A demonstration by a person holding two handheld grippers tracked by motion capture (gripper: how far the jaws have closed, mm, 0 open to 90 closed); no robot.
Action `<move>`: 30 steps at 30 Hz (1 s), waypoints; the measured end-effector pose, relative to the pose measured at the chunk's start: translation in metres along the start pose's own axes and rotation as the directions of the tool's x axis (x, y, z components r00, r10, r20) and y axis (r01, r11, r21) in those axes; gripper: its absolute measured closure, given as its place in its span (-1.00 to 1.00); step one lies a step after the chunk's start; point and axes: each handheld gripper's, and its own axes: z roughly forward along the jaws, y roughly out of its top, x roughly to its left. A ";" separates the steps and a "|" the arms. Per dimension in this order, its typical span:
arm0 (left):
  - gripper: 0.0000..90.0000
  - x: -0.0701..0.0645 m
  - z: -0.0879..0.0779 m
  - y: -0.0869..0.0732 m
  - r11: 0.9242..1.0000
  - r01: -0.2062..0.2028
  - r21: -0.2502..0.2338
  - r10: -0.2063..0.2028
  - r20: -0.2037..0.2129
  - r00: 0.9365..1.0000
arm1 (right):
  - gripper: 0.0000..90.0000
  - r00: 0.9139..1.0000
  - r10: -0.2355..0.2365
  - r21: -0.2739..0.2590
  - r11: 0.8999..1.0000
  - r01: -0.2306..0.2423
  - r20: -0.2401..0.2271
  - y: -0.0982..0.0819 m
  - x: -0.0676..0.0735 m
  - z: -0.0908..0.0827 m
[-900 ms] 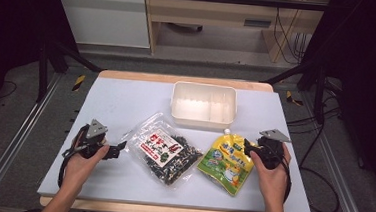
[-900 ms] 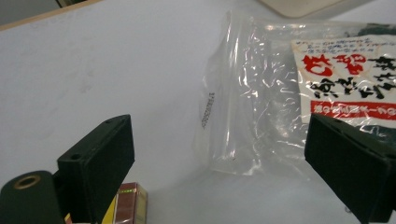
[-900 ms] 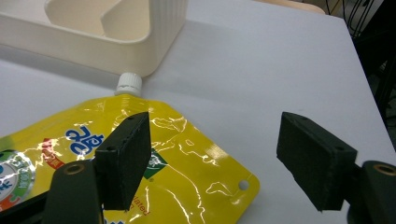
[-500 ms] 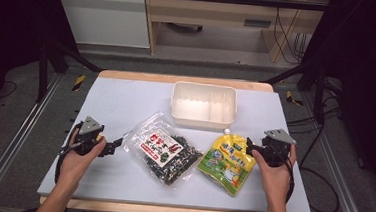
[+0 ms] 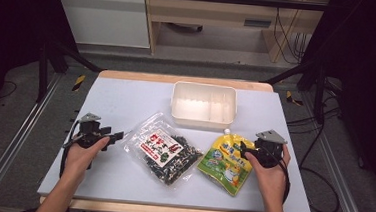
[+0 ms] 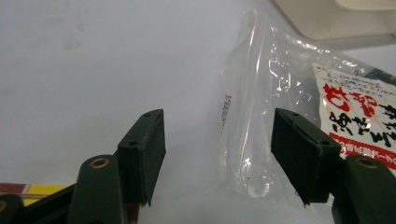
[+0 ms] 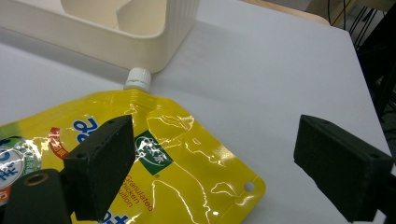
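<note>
Judging from the layout, packing has not begun: the clear seaweed bag (image 5: 163,151) and the yellow bouillon pouch (image 5: 226,161) both lie flat on the worktop (image 5: 126,101), near the person, and the white divided bin (image 5: 204,104) beyond them holds nothing. The left gripper (image 5: 116,135) lies low beside the bag's corner, jaws apart around its clear edge without pressing. The right gripper (image 5: 243,149) rests at the pouch's edge, jaws wide, gripping nothing.
</note>
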 end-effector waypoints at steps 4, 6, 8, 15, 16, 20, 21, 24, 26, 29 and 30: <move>-0.13 -0.005 0.002 -0.002 1.000 0.011 0.019 -0.011 0.021 1.000 | -0.71 1.000 0.006 0.005 1.000 -0.006 -0.004 0.000 0.001 0.000; -0.11 -0.007 0.002 -0.003 1.000 0.025 0.017 -0.026 0.030 0.999 | -0.71 1.000 0.005 0.004 1.000 -0.005 -0.007 0.000 0.002 -0.001; -0.03 -0.008 0.002 -0.004 0.999 0.047 0.005 -0.047 0.031 0.998 | -0.71 1.000 0.010 0.000 1.000 -0.010 -0.007 0.001 0.002 -0.001; 0.07 -0.008 0.004 -0.005 0.997 0.079 0.016 -0.079 0.044 0.996 | -0.71 1.000 0.012 0.001 1.000 -0.012 -0.002 0.001 -0.001 0.000; 0.08 -0.008 0.004 -0.006 0.996 0.085 0.016 -0.086 0.047 0.995 | -0.71 1.000 0.014 0.002 1.000 -0.014 -0.003 0.001 -0.001 0.000; 0.12 -0.007 0.004 -0.008 0.995 0.094 0.028 -0.095 0.053 0.994 | -0.71 1.000 0.017 0.003 1.000 -0.017 -0.005 0.001 -0.001 -0.001; 0.12 -0.007 0.004 -0.008 0.995 0.100 0.028 -0.102 0.058 0.993 | -0.71 1.000 0.017 0.003 1.000 -0.017 -0.005 0.001 -0.001 -0.001; 0.14 -0.005 0.004 -0.010 0.991 0.128 0.028 -0.130 0.071 0.989 | -0.71 1.000 0.013 0.006 1.000 -0.013 -0.008 0.001 -0.001 0.000; 0.15 -0.004 0.003 -0.011 0.991 0.132 0.035 -0.134 0.078 0.988 | -0.72 1.000 0.014 0.011 1.000 -0.014 -0.010 0.001 0.000 0.001; 0.16 -0.002 0.003 -0.013 0.988 0.147 0.042 -0.150 0.088 0.985 | -0.72 1.000 0.016 0.017 1.000 -0.016 -0.010 0.000 0.000 0.002; 0.17 -0.002 0.003 -0.013 0.988 0.147 0.043 -0.150 0.088 0.985 | -0.71 1.000 0.014 0.017 1.000 -0.014 -0.010 0.000 0.001 0.002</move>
